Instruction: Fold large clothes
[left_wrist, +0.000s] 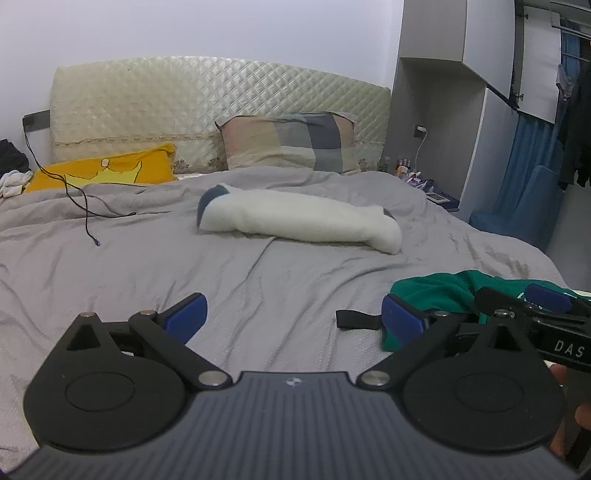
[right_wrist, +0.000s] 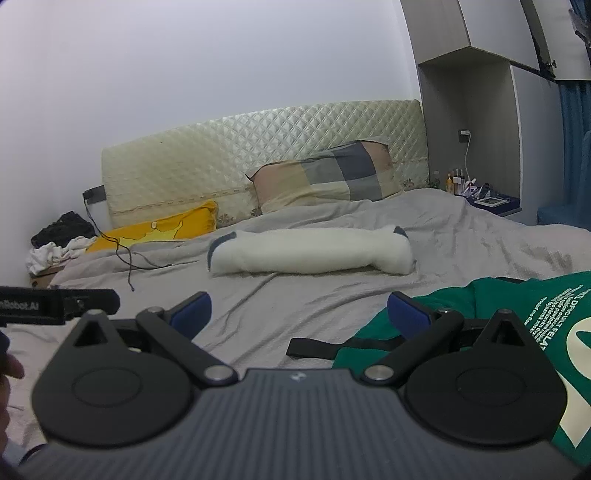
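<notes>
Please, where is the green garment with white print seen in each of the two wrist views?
Left wrist view: green garment at lower right, beside the right blue pad.
Right wrist view: green garment fills the lower right, white lettering visible.
Shared landmark: the white rolled blanket mid-bed.

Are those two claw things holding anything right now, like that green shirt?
Nothing is held. The left gripper and right gripper both stand wide open over the grey bedcover; the green shirt lies loose beside them.
</notes>
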